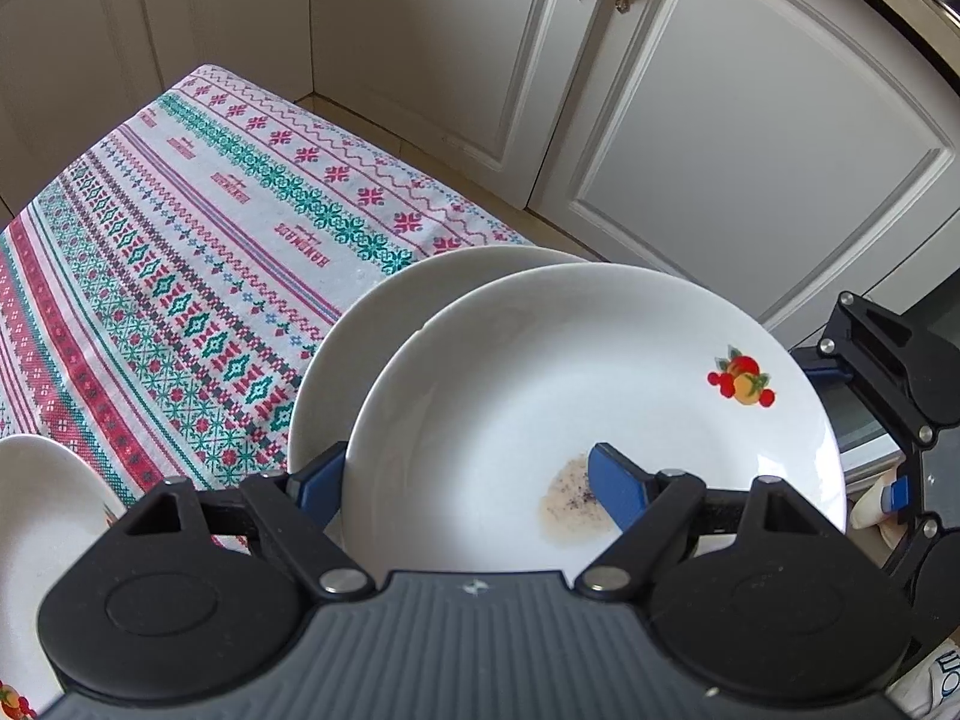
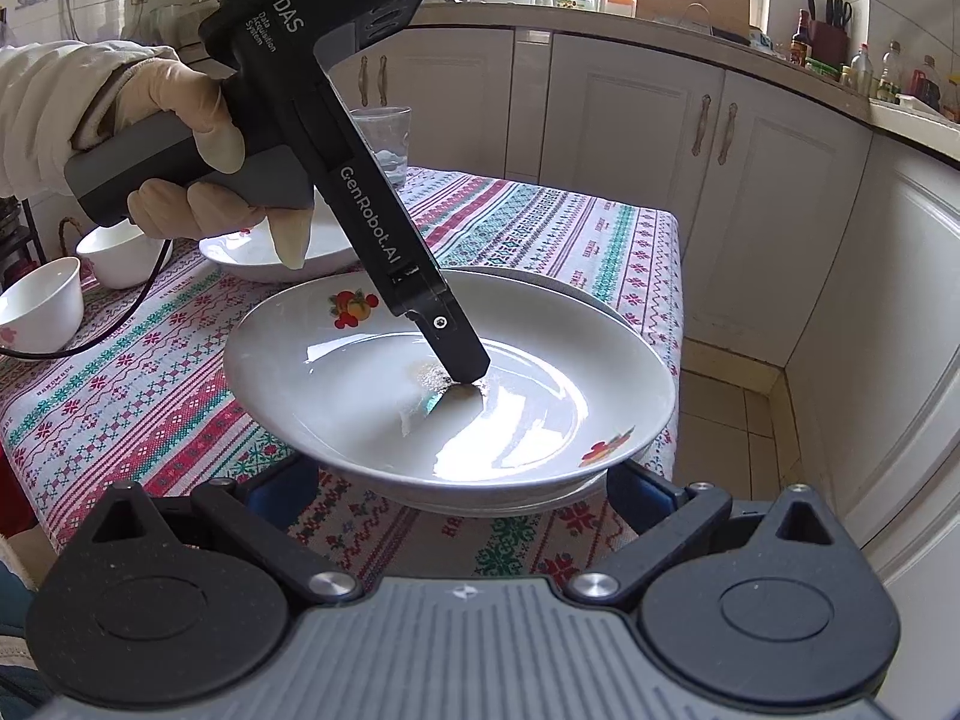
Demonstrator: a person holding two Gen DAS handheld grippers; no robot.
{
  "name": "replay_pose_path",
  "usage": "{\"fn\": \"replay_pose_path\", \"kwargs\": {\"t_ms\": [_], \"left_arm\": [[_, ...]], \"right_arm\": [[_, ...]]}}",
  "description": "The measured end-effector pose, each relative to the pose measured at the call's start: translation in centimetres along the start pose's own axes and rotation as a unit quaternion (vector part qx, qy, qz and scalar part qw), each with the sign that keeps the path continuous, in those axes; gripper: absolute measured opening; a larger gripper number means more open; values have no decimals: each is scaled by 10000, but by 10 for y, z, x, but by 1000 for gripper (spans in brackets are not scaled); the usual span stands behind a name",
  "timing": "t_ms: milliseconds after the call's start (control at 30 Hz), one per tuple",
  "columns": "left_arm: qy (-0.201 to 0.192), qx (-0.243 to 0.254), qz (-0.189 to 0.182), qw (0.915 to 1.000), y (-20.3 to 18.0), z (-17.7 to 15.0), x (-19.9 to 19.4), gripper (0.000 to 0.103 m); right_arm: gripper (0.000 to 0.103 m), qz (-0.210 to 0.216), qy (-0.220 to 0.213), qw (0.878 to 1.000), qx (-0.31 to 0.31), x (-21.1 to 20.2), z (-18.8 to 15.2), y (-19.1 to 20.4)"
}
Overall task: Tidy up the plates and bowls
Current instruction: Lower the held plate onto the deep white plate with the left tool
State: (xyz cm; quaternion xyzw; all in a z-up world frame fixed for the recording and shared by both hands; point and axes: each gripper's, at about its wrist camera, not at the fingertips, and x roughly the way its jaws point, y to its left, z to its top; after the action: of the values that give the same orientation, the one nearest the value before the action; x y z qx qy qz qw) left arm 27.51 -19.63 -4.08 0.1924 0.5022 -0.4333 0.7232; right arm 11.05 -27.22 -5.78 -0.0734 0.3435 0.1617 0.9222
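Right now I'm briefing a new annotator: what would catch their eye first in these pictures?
The white deep plate with fruit decals, pinched at its rim by the left gripper and held over a second white plate near the table's corner. Next, the brownish food smear inside it. Behind, the red-and-green patterned tablecloth, with two small white bowls at its far left end.

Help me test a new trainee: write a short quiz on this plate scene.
1. True or false: the left gripper is shut on the rim of the fruit-print plate.
2. What lies in that plate's well? A) a spoon B) a brownish smear C) a cup
3. How many small white cups stand on the table in the right wrist view?
Key: 1 true; 2 B; 3 two.
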Motion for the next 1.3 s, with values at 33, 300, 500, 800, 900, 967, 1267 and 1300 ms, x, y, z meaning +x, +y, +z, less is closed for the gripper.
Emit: {"fn": "replay_pose_path", "kwargs": {"t_ms": [33, 300, 500, 800, 900, 967, 1267, 1300], "left_arm": [[5, -7, -2, 10000, 1, 0, 1, 83], [38, 17, -16, 10000, 1, -1, 4, 83], [70, 85, 30, 9999, -1, -1, 6, 86], [80, 257, 329, 9991, -8, 0, 5, 88], [110, 176, 276, 9994, -5, 1, 4, 88], [133, 127, 239, 9995, -3, 2, 2, 88], [169, 39, 238, 9996, -1, 3, -2, 89], [165, 43, 250, 9995, -2, 4, -3, 89]], "right_arm": [[103, -5, 5, 10000, 2, 0, 0, 0], [103, -77, 90, 9999, 4, 1, -1, 0], [103, -81, 111, 9999, 71, 1, -3, -1], [103, -103, 98, 9999, 52, 1, -3, 0], [103, -103, 95, 9999, 40, 1, -3, 0], [103, -91, 90, 9999, 34, 1, -3, 0], [103, -89, 84, 9999, 9, 1, -3, 1], [103, -92, 82, 9999, 10, 1, -3, 2]]}}
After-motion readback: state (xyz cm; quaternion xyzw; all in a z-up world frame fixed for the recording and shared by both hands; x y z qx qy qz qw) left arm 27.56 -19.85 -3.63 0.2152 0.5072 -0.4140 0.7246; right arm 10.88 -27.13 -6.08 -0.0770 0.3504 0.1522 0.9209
